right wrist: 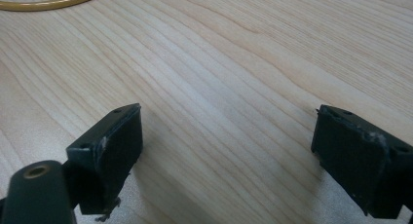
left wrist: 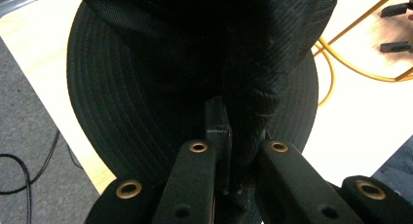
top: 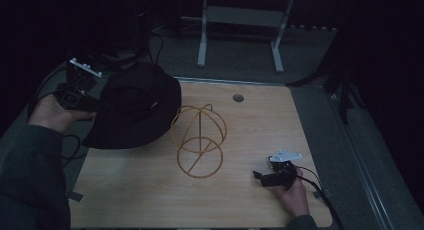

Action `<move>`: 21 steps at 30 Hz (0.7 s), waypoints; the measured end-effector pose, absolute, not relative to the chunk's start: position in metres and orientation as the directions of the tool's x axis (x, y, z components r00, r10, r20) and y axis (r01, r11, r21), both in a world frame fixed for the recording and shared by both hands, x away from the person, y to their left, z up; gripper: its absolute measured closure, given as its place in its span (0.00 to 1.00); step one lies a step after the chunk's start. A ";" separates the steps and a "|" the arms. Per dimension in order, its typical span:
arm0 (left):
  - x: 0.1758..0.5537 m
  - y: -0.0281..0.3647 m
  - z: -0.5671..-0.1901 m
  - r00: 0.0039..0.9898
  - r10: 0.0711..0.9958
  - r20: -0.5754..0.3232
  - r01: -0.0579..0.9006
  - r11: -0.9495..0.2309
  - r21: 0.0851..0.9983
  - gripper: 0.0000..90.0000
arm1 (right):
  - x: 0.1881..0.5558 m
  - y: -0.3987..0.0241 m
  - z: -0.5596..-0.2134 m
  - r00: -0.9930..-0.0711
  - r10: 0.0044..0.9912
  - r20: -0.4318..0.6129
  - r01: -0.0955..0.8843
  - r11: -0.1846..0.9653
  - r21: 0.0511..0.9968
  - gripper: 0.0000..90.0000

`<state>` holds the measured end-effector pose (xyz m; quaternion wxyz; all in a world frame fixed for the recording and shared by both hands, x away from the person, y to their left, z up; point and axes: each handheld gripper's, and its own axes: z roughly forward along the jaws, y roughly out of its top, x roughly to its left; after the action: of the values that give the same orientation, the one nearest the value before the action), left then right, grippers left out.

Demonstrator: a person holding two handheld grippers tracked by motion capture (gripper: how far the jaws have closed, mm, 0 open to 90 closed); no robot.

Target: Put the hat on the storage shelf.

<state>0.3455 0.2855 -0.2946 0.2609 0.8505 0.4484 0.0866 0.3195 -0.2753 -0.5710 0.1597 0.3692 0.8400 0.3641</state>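
Observation:
A black bucket hat (top: 135,105) hangs over the table's left rear corner, tilted with its brim toward the table. My left gripper (top: 99,106) is shut on the hat's fabric from the left. In the left gripper view the jaws pinch a fold of the hat (left wrist: 146,87) at my left gripper (left wrist: 229,136). A yellow wire stand (top: 199,140) with a round base and a domed top rises at the table's middle, just right of the hat. My right gripper (top: 260,176) rests on the wood at the front right, open, with bare table between its jaws (right wrist: 226,136).
The wooden table (top: 150,190) has a round grommet hole (top: 238,97) near its back edge. White metal legs of a frame (top: 240,35) stand on the grey floor beyond. Black cables (left wrist: 19,175) lie on the floor at the left.

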 end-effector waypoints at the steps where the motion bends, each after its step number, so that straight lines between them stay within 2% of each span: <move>1: 0.345 0.285 -0.293 0.582 0.808 -0.086 0.718 -0.462 0.521 0.98 | 0.319 -0.275 -0.571 -0.676 0.737 0.001 0.505 0.462 0.729 0.13; 21: 0.342 0.289 -0.274 0.587 0.805 -0.086 0.702 -0.453 0.550 0.98 | 0.319 -0.275 -0.571 -0.676 0.737 0.000 0.505 0.463 0.728 0.13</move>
<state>0.3415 0.2889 -0.2735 0.2757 0.8471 0.4446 0.0937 0.3193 -0.2754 -0.5709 0.1596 0.3694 0.8403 0.3633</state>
